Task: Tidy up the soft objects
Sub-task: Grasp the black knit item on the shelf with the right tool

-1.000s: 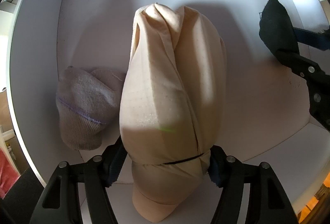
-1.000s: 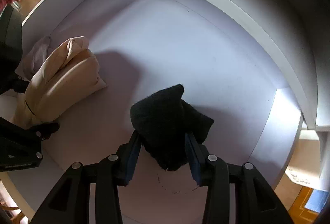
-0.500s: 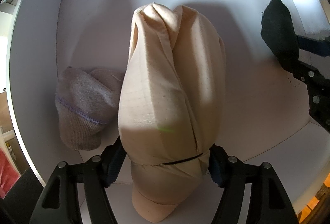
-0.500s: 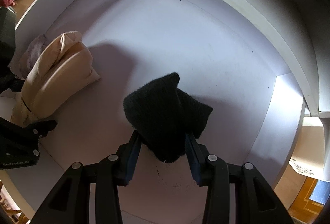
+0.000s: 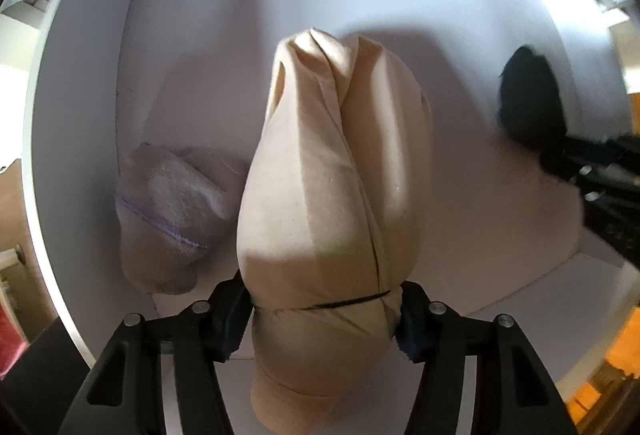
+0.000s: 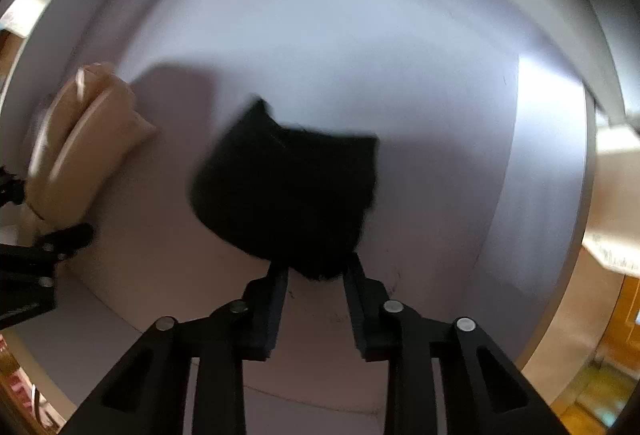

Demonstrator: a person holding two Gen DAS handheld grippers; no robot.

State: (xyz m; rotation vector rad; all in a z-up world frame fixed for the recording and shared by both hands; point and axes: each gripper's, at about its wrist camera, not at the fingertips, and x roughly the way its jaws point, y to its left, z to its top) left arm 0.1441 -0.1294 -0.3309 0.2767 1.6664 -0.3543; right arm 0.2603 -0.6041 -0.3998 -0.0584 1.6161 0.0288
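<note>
A beige cap [image 5: 328,195], bunched up, stands on the floor of a white box [image 5: 80,115]. My left gripper [image 5: 324,311] points down at it, and its jaws are closing with the pads pressed on the cap's lower part. A black knit hat [image 6: 288,187] hangs over the box floor to the right. My right gripper [image 6: 316,271] is shut on its lower edge. The left wrist view shows the black hat [image 5: 528,103] at the far right. The right wrist view shows the beige cap [image 6: 84,151] at the left edge.
A grey knit beanie [image 5: 172,211] lies in the box's left corner, touching the beige cap. White walls [image 6: 552,155] ring the box floor. A bare stretch of floor [image 6: 340,55] lies between the cap and the black hat.
The right gripper's fingers have drawn much closer together on the black hat, and it has shifted and blurred. The left fingers squeezed the beige cap a little tighter.
</note>
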